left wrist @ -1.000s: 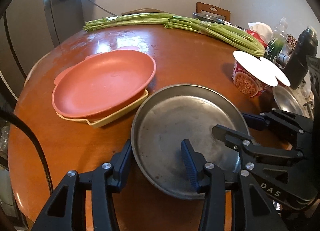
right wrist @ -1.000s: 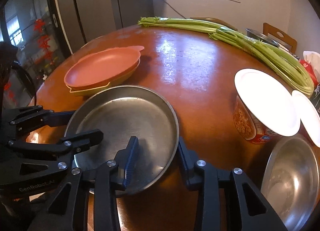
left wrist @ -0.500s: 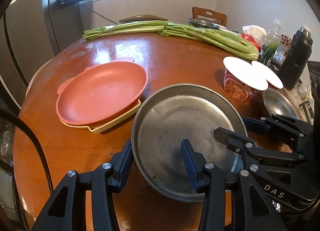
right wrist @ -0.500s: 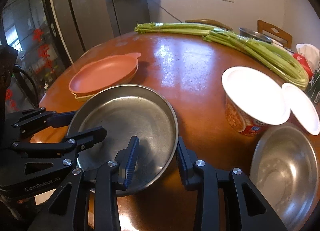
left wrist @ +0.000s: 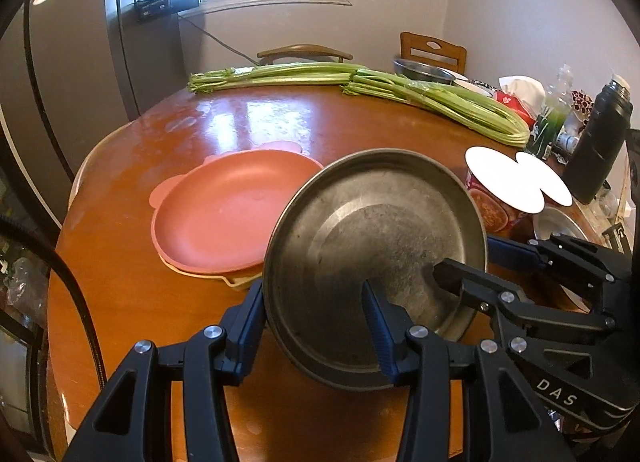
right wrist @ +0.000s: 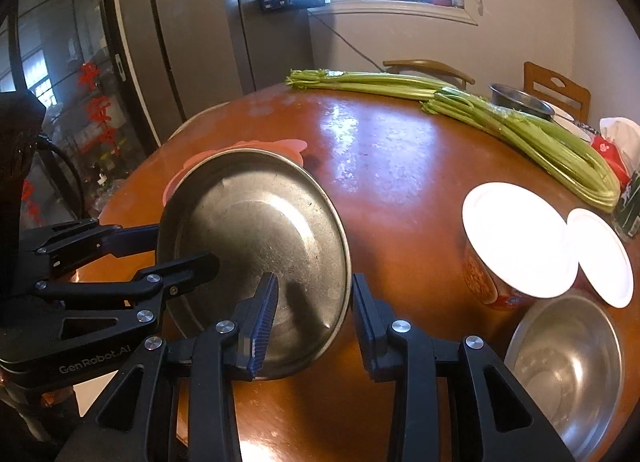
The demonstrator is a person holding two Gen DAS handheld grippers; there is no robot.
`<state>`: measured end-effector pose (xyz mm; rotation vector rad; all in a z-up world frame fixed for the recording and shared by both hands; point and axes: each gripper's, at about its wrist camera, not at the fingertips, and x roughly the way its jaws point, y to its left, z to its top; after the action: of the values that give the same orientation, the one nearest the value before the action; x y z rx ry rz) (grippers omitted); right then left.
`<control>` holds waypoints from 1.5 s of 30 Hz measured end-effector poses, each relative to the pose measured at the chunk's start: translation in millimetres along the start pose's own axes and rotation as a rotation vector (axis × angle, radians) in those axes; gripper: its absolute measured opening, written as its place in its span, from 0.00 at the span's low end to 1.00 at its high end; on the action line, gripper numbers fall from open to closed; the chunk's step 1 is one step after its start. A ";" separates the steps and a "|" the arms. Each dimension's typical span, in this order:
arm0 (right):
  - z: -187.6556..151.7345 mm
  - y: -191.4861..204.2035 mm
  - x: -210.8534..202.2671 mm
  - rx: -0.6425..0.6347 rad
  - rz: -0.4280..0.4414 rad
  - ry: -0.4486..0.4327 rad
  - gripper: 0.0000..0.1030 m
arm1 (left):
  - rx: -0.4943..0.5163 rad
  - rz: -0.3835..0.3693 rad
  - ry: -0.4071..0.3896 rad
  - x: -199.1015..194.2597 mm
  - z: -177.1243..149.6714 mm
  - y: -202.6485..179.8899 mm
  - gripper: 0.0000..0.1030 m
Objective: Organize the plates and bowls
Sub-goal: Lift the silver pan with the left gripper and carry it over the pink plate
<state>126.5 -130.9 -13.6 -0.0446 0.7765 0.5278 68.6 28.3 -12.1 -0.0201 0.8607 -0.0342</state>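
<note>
Change since a second ago: the metal plate [left wrist: 376,258] is off the surface [left wrist: 132,294] now, raised and tilted, its far rim overlapping the pink plate [left wrist: 224,209]; before, it lay flat beside that stack.
Left tongs [left wrist: 316,326]: pinching the near rim of the metal plate, one finger outside, one inside the dish.
Right tongs [right wrist: 314,318]: pinching the same plate at its right rim, one finger in the dish, one outside it.
Metal plate position: held in the air between both tongs, above the near edge of the surface, empty, with dull scuffed metal inside.
Pink plate: rests on a cream plate [left wrist: 240,282], whose edge peeks out beneath; both lie on the surface left of the lifted plate.
Left view only: a black bottle [left wrist: 600,141] stands at the far right, with small cluttered items beside it; most of the pink plate shows.
Right view only: a steel bowl [right wrist: 568,374] sits open and empty at the lower right; here the pink plate is mostly hidden behind the metal plate.
Containers: a noodle cup [right wrist: 484,274] with a white lid [right wrist: 520,238] stands right of the plate, a second white lid [right wrist: 600,258] just beside it.
Far side: celery stalks [left wrist: 360,81] lie across the surface; another steel bowl [left wrist: 422,69] sits beyond them, contents not visible.
</note>
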 end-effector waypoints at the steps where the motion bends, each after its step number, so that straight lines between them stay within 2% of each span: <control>1: 0.5 -0.3 0.6 -0.001 0.000 -0.001 0.37 | -0.002 -0.002 0.002 1.1 0.0 1.1 0.47; 10: 14.5 8.4 4.4 -0.017 0.011 -0.003 0.37 | -0.018 0.012 -0.021 -8.1 8.7 11.5 0.47; 20: 60.4 30.5 14.4 -0.078 0.046 -0.051 0.37 | -0.061 0.058 -0.068 -20.0 36.4 49.6 0.47; 29: 93.8 52.1 36.6 -0.112 0.080 -0.064 0.38 | -0.112 0.094 -0.073 -12.2 51.4 82.5 0.47; 45: 97.3 48.6 59.8 -0.091 0.077 -0.058 0.38 | -0.110 0.106 -0.066 7.6 61.4 91.6 0.47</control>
<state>202.9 -40.3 23.2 -0.0836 0.6993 0.6347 122.1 119.8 19.3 -0.0789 0.7964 0.1125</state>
